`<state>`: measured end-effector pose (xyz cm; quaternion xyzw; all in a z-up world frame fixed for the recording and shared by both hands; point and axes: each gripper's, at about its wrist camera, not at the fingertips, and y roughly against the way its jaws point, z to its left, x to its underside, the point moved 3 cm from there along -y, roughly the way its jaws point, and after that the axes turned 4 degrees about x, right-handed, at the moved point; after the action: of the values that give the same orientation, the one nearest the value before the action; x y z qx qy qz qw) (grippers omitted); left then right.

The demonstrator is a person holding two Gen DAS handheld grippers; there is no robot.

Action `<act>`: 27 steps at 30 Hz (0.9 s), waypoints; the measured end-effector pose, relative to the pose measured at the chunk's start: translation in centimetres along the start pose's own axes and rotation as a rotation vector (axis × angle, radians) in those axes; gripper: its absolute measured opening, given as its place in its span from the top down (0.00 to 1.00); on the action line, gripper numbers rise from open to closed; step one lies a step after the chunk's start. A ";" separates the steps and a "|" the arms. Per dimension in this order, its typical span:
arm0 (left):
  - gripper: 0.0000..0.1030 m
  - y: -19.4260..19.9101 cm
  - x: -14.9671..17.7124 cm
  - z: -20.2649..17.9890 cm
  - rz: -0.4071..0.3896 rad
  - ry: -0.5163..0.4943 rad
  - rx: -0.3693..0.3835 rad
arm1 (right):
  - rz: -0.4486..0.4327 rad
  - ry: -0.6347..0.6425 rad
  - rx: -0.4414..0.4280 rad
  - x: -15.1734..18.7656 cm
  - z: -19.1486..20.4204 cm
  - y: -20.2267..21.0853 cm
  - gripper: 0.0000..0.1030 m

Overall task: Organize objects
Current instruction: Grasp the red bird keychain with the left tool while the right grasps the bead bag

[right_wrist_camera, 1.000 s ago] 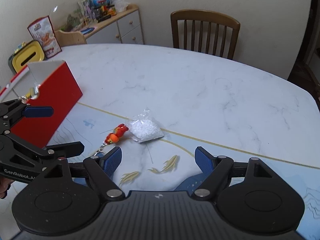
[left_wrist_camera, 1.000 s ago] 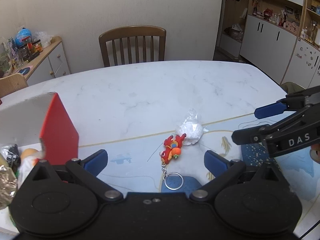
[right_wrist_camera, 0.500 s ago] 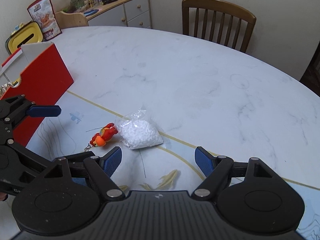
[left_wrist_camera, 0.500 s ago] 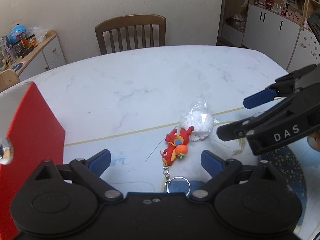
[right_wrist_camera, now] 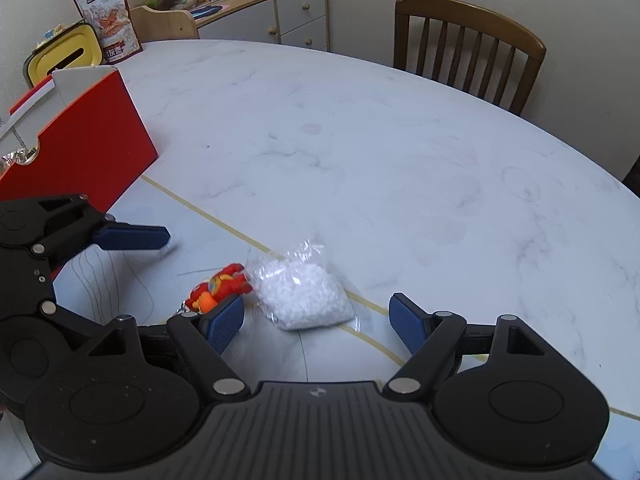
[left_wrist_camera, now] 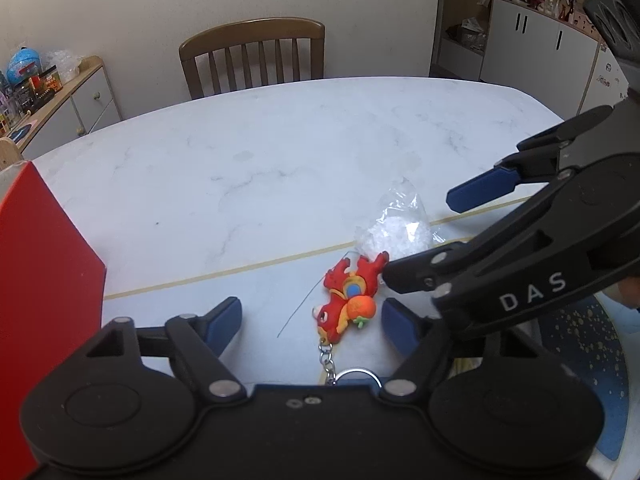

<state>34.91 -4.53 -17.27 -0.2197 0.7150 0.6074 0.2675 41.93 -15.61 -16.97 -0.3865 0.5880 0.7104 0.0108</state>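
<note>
With both tools spread wide and gripping nothing, the left gripper (left_wrist_camera: 312, 322) hangs low over the red dragon keychain (left_wrist_camera: 349, 299), which lies on the pale blue mat (left_wrist_camera: 256, 284) between its blue pads, key ring (left_wrist_camera: 357, 374) nearest the camera. Just beyond, touching the charm's far end, sits a clear bag of white pellets (right_wrist_camera: 301, 293), and the right gripper (right_wrist_camera: 318, 320) hovers over it, fingers either side. Off to the left on the marble table (right_wrist_camera: 380, 152) stands a red box (right_wrist_camera: 76, 148).
</note>
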 end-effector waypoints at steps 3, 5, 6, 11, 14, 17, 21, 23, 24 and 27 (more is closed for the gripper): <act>0.33 -0.3 -0.1 0.1 0.003 0.002 0.006 | -0.005 0.001 -0.005 -0.2 0.0 -0.4 0.24; 0.40 -0.4 -0.1 0.1 0.003 0.003 0.010 | -0.004 -0.002 -0.012 -0.3 0.0 -0.6 0.27; 0.43 -0.5 -0.1 0.0 0.004 0.003 0.013 | -0.005 -0.003 -0.016 -0.4 0.0 -0.7 0.30; 0.50 -0.7 -0.2 0.0 -0.001 0.003 0.027 | -0.002 -0.020 -0.037 -0.5 -0.1 -1.3 0.40; 0.56 -0.7 -0.2 -0.1 -0.002 0.004 0.038 | -0.001 -0.026 -0.041 -0.5 -0.1 -1.4 0.45; 0.64 -0.6 -0.4 -0.3 -0.003 0.001 0.050 | -0.002 -0.036 -0.042 -0.4 -0.1 -1.5 0.53; 0.70 -0.7 -0.6 -0.5 0.002 0.000 0.055 | -0.006 -0.056 -0.047 -0.3 -0.2 -1.4 0.60; 0.72 -0.6 -0.7 -0.6 0.006 -0.004 0.052 | -0.011 -0.066 -0.043 -0.3 -0.3 -1.3 0.63; 0.76 -0.5 -0.7 -0.6 0.003 -0.008 0.053 | -0.012 -0.071 -0.041 -0.2 -0.3 -1.2 0.65; 0.76 -0.2 -1.0 -0.8 0.007 -0.011 0.059 | -0.015 -0.097 -0.040 -0.1 -0.5 -0.9 0.67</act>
<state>35.64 -5.35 -16.67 -0.2059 0.7318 0.5883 0.2757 42.65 -15.71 -17.68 -0.3564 0.5696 0.7397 0.0370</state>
